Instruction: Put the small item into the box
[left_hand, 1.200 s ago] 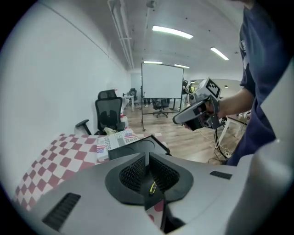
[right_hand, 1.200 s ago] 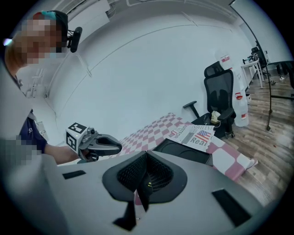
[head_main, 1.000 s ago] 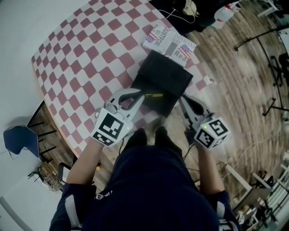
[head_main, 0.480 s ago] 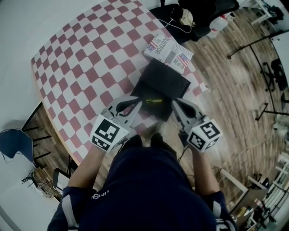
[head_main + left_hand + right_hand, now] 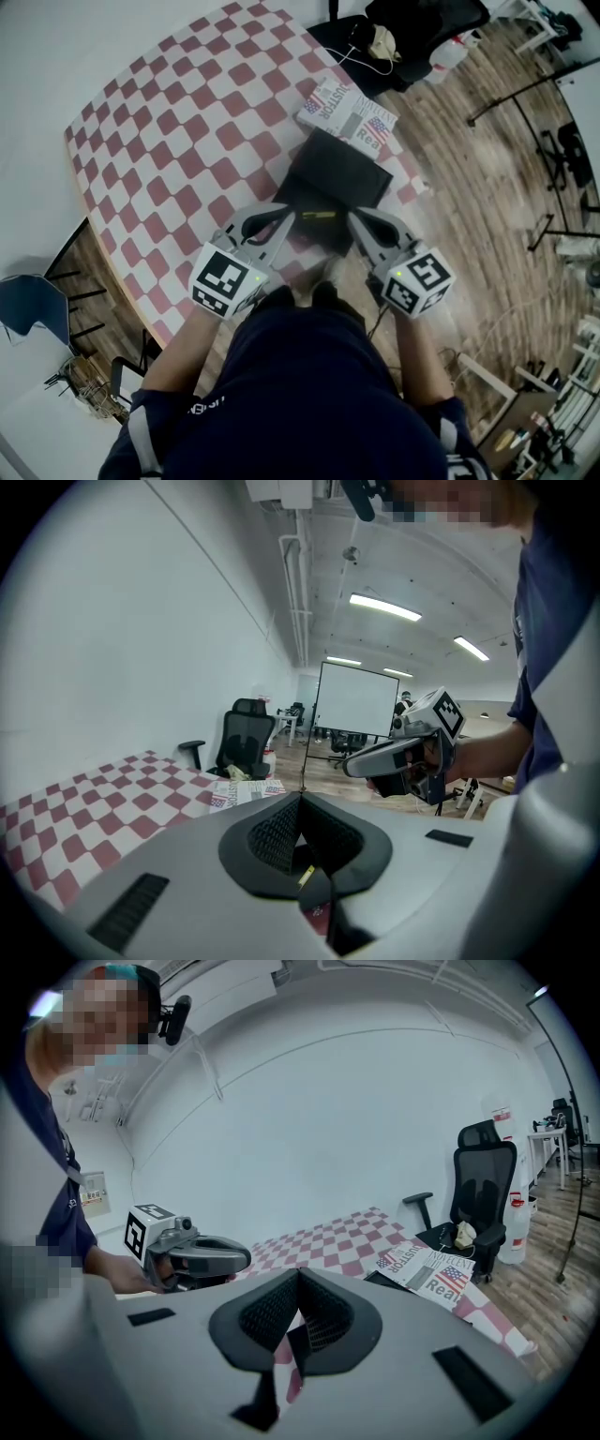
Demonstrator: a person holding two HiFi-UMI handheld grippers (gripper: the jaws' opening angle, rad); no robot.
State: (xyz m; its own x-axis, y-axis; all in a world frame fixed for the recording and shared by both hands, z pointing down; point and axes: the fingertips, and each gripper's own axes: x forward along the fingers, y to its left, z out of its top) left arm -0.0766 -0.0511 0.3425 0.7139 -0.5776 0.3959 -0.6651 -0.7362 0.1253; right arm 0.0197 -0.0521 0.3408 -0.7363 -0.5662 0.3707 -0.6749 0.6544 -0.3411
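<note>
A black box (image 5: 335, 178) lies open on the checkered table (image 5: 169, 122). A small yellow-green item (image 5: 319, 215) lies in the box's near part. My left gripper (image 5: 289, 216) is just left of the item, with its jaws closed together and nothing seen between the pads. In the left gripper view the pads (image 5: 281, 832) meet, and a yellow sliver of the item (image 5: 305, 877) shows through the gap below them. My right gripper (image 5: 356, 221) is at the box's near right corner. Its jaws are also shut, on nothing (image 5: 298, 1272).
A folded newspaper (image 5: 349, 111) lies on the table just beyond the box. A black office chair (image 5: 412, 23) and a white jug (image 5: 448, 52) stand on the wooden floor past the table's far corner. The table edge runs close in front of the person's legs.
The right gripper has moved left and closer to the box's near edge, so the two grippers stand nearer each other. The item still lies in the box beside the left tips.
</note>
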